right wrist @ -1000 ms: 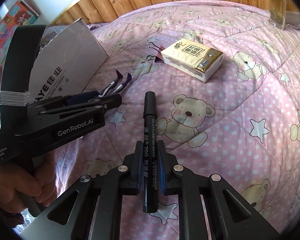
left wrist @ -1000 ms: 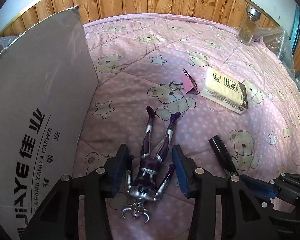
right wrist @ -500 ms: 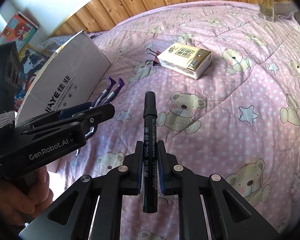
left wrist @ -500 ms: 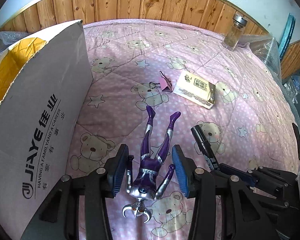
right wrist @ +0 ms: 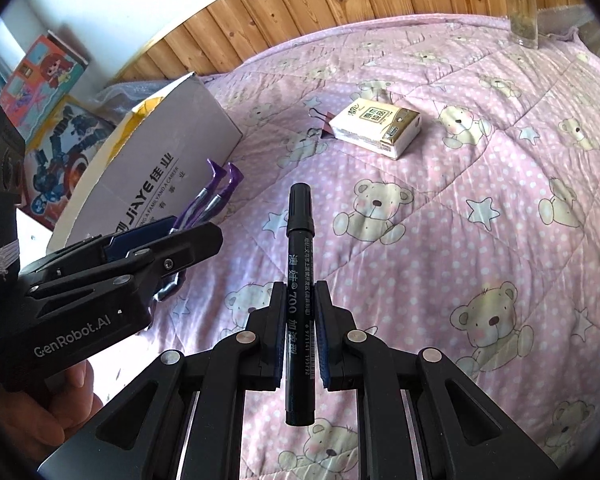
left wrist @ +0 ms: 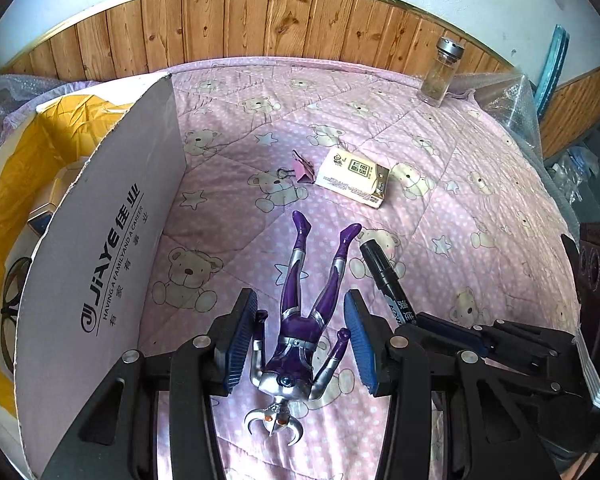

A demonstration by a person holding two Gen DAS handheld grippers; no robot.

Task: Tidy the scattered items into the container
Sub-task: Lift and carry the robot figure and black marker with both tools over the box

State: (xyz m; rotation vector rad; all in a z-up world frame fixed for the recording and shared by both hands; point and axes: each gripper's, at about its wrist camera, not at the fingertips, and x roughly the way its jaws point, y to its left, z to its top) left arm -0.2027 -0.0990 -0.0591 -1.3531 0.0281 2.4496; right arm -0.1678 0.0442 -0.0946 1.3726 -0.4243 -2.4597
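Pink bear-print quilt (left wrist: 480,208) fills both views, wood panelling behind it at 12. Cardboard box (left wrist: 100,280) w/ "JiAYE" print stands at my 9 in the left view, yellow lining inside, its near wall upright just beside my left tongs. My left gripper (left wrist: 300,340) is closed round the purple-silver toy figure (left wrist: 300,320): blue pads (left wrist: 240,336) press on its arms from both sides, head toward the camera, legs pointing to 12, body lifted off the quilt. From the right view its purple feet stick out at 10, just in front of the box wall. My right gripper (right wrist: 298,320) is clamped tight on the black marker (right wrist: 298,280), cap end out toward 12, barrel between the pads, butt end hanging back toward 6. Tissue pack (left wrist: 354,178) lies flat on the quilt at abt 1 in the left view, well apart from both tongs; pink binder clip (left wrist: 302,166) touching or just beside its left end, can't tell which. Glass jar (left wrist: 440,72) w/ metal lid stands upright far back at 1–2, near the quilt's edge. My hand (right wrist: 32,412) shows at 8 in the right view.
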